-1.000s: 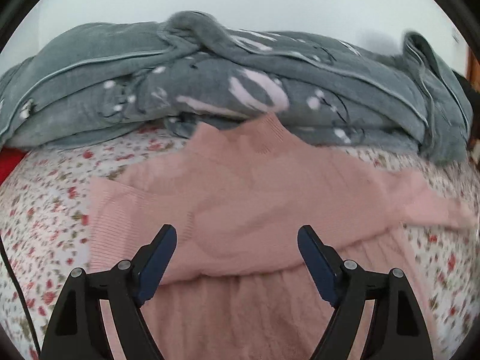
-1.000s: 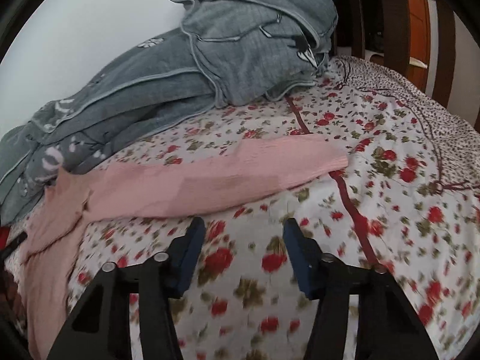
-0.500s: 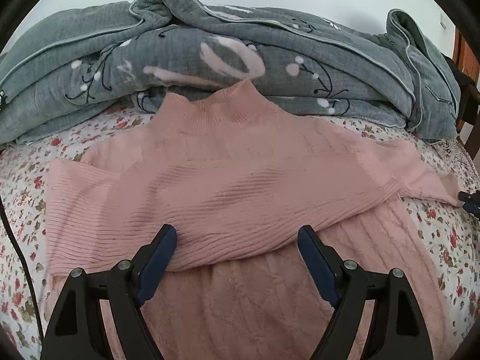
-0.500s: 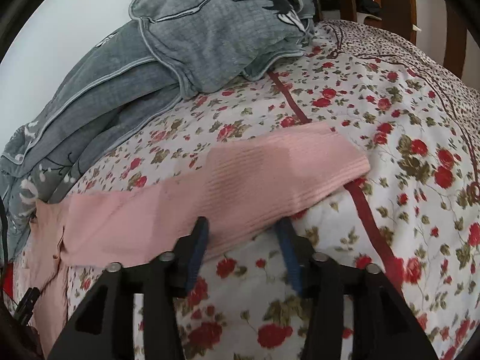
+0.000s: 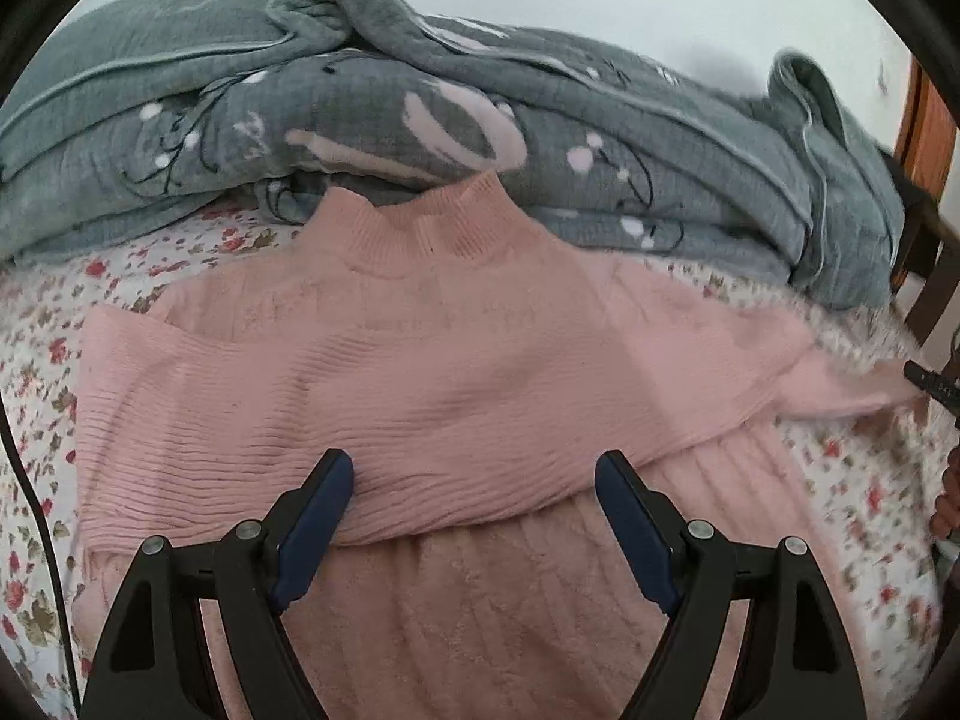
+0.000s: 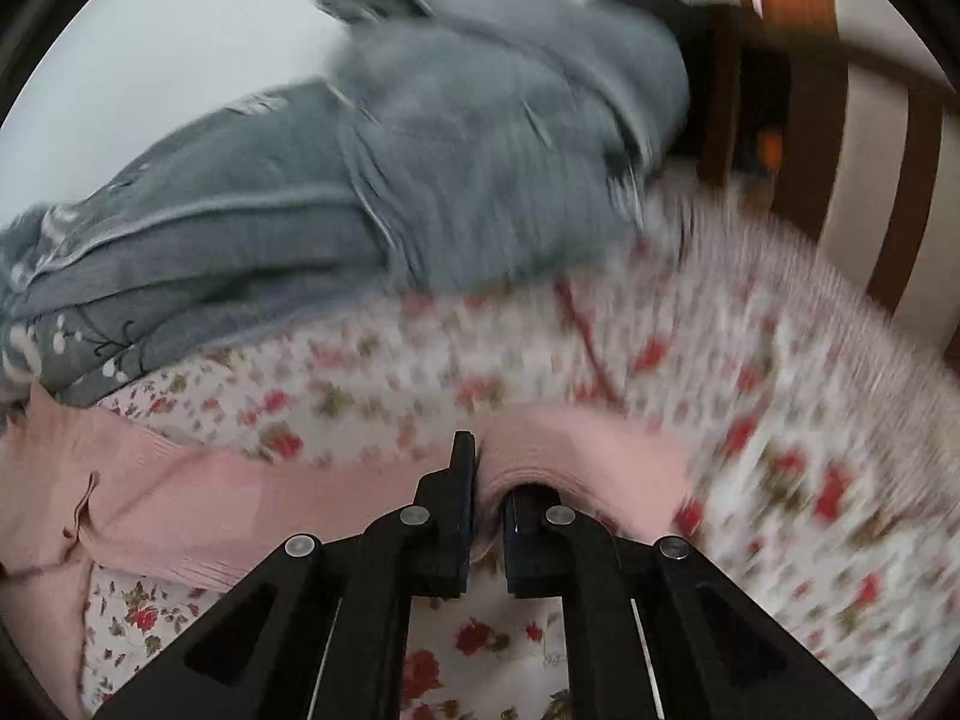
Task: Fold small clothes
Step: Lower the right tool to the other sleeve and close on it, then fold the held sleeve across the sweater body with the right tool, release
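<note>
Floral bedding, a white sheet [image 5: 42,324] printed with small red roses, covers the bed, and a rumpled grey quilted blanket [image 5: 420,96] with pale pink markings is heaped along the pale wall behind it. A brown wooden chair frame [image 6: 804,78] stands past the far corner.

Spread flat on the sheet lies a pink ribbed knit sweater [image 5: 420,372] with a high collar. In the left wrist view its collar points toward the blanket and touches it, and the hem runs down under the camera. One sleeve is folded across the chest, so that band runs side to side. The other sleeve [image 6: 252,498] stretches out to the sweater's right, its long axis crossways to the body.

The left gripper [image 5: 474,528] hovers over the lower chest with its blue-padded fingers [image 5: 312,534] spread wide, nothing between them.

The right gripper [image 6: 489,492] has its fingers pressed together on the outstretched sleeve near the cuff, the knit bunched and humped over them. A second ago they stood apart above the bare sheet, short of the sleeve; half a second ago they straddled its edge. The sleeve end now looks lifted and drawn inward, and the right view is streaked with motion.
</note>
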A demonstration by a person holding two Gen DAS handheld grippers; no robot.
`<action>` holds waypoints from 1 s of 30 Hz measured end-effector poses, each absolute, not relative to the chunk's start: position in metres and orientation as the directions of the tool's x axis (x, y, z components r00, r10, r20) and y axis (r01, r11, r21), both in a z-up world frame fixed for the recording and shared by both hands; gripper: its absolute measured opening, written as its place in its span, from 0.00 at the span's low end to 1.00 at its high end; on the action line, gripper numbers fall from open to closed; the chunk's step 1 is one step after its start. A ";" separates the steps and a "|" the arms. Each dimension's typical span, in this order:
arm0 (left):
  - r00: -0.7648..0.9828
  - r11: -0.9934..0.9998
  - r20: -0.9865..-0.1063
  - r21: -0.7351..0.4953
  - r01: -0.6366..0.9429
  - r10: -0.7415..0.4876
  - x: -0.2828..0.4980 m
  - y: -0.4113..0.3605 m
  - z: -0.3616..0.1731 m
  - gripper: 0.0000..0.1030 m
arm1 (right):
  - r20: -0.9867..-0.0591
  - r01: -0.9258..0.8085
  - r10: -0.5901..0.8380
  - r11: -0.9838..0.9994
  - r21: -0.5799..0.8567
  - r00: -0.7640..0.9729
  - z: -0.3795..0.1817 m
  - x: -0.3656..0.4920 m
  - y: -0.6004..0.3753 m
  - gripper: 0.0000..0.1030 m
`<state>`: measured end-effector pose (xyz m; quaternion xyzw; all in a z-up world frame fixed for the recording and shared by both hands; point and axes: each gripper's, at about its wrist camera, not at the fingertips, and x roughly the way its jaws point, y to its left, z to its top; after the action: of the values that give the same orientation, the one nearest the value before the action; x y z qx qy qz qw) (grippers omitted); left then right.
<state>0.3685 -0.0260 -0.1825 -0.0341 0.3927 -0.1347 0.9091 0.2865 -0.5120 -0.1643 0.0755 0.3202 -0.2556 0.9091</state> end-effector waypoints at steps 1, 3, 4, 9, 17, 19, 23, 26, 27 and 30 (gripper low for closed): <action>0.662 0.961 -0.697 -0.189 0.201 -0.275 0.368 -0.020 -0.178 0.79 | -0.600 0.502 -0.426 0.864 -0.047 0.677 -0.154 0.287 -0.503 0.07; 0.684 0.960 -0.676 -0.232 0.158 -0.276 0.363 -0.002 -0.164 0.79 | -0.555 0.457 -0.414 0.887 -0.068 0.721 -0.127 0.288 -0.479 0.07; 0.696 0.960 -0.666 -0.243 0.137 -0.268 0.359 0.008 -0.156 0.79 | -0.537 0.439 -0.406 0.895 -0.073 0.739 -0.116 0.289 -0.469 0.07; 0.754 0.979 -0.638 -0.201 0.031 -0.155 0.326 0.064 -0.124 0.80 | -0.422 0.292 -0.310 0.950 -0.108 0.852 -0.051 0.304 -0.391 0.06; 0.770 0.979 -0.638 -0.172 -0.114 -0.022 0.269 0.183 -0.114 0.80 | -0.370 -0.049 -0.036 0.975 -0.218 0.928 -0.031 0.344 -0.201 0.06; 0.767 0.978 -0.641 -0.146 -0.148 0.020 0.261 0.206 -0.116 0.80 | -0.394 -0.128 0.030 0.966 -0.224 0.918 -0.039 0.352 -0.157 0.06; 0.758 0.971 -0.649 -0.129 -0.203 0.072 0.246 0.243 -0.129 0.80 | -0.516 -0.319 0.140 0.906 -0.276 0.845 -0.093 0.373 -0.056 0.06; 0.735 0.965 -0.674 -0.139 -0.222 0.072 0.243 0.260 -0.144 0.80 | -0.664 -0.425 0.166 0.870 -0.249 0.729 -0.155 0.393 -0.006 0.06; 0.729 0.965 -0.680 -0.134 -0.225 0.075 0.243 0.261 -0.149 0.80 | -0.700 -0.452 0.168 0.858 -0.242 0.694 -0.173 0.395 0.004 0.07; 0.709 0.968 -0.702 -0.121 -0.218 0.072 0.249 0.262 -0.161 0.80 | -0.775 -0.534 0.182 0.815 -0.226 0.606 -0.211 0.388 0.024 0.24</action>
<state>0.2487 0.2623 -0.1608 -0.0981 0.3734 0.0789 0.9191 0.3879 0.0236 -0.2106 -0.2238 0.3932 0.2061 0.8676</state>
